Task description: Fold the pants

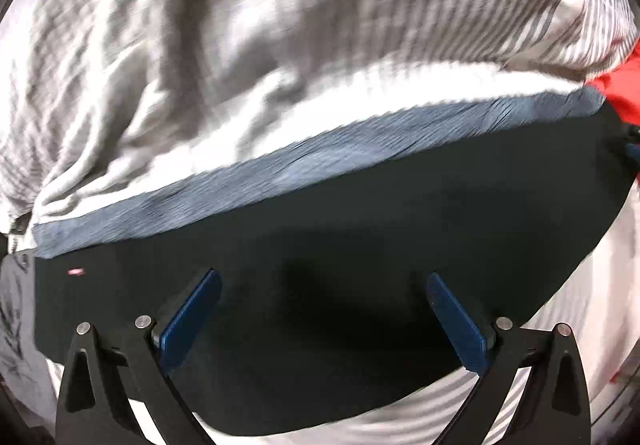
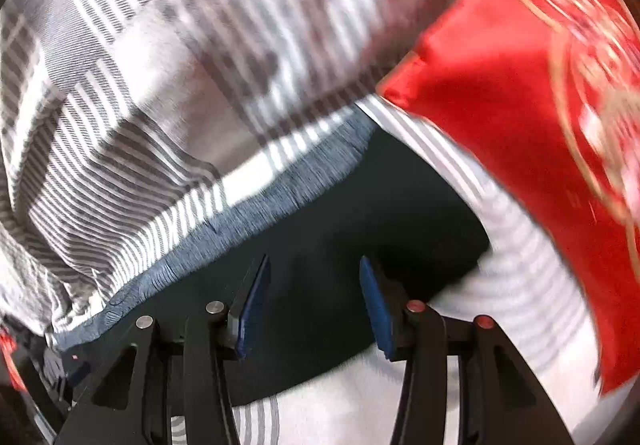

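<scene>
The dark pants (image 1: 360, 229) lie flat as a folded slab on striped bedding, with a blue-grey ribbed waistband (image 1: 280, 177) along the far edge and a small red tag (image 1: 76, 272) at the left. My left gripper (image 1: 324, 285) is open above the dark cloth, holding nothing. In the right wrist view the same pants (image 2: 360, 213) and waistband (image 2: 256, 213) show. My right gripper (image 2: 314, 269) is open over the pants' near edge, with nothing between the pads.
A rumpled grey-and-white striped duvet (image 1: 240, 45) is heaped just beyond the waistband. A red satin cushion (image 2: 520, 93) lies at the right, close to the pants' end. White striped sheet (image 2: 500, 285) shows below and right of the pants. The left gripper (image 2: 60, 369) shows at the lower left.
</scene>
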`<move>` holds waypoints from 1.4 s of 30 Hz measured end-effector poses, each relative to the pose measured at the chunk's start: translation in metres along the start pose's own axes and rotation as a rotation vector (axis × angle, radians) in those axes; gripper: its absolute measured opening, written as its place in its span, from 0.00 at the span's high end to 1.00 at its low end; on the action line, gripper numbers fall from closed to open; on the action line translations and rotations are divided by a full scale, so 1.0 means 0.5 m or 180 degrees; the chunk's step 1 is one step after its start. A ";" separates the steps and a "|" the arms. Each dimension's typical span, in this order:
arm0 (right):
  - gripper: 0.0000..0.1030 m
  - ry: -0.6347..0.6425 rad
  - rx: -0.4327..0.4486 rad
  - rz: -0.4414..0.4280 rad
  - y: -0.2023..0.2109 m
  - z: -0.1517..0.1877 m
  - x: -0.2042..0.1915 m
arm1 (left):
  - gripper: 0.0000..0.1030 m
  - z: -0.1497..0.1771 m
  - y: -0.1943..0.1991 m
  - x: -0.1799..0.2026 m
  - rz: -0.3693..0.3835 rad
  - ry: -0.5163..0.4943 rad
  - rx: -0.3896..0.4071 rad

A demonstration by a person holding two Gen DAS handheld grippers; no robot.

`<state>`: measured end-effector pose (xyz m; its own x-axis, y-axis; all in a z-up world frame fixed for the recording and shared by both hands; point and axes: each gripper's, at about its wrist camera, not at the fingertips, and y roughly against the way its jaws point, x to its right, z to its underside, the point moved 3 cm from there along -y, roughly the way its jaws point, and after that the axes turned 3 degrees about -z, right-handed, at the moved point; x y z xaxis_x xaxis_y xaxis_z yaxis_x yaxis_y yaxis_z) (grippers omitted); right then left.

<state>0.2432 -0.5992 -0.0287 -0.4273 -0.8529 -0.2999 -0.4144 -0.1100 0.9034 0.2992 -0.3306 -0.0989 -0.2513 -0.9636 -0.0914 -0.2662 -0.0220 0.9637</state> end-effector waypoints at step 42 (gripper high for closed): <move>0.36 -0.1196 -0.0003 -0.1424 -0.027 0.071 0.246 | 0.00 -0.226 -0.069 0.289 -0.0075 0.0348 -0.0076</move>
<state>0.1679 -0.6845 -0.0888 -0.4668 -0.4839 -0.7402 -0.6195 -0.4184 0.6642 0.3771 -0.4991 -0.1170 -0.1418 -0.9860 -0.0873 -0.2482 -0.0500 0.9674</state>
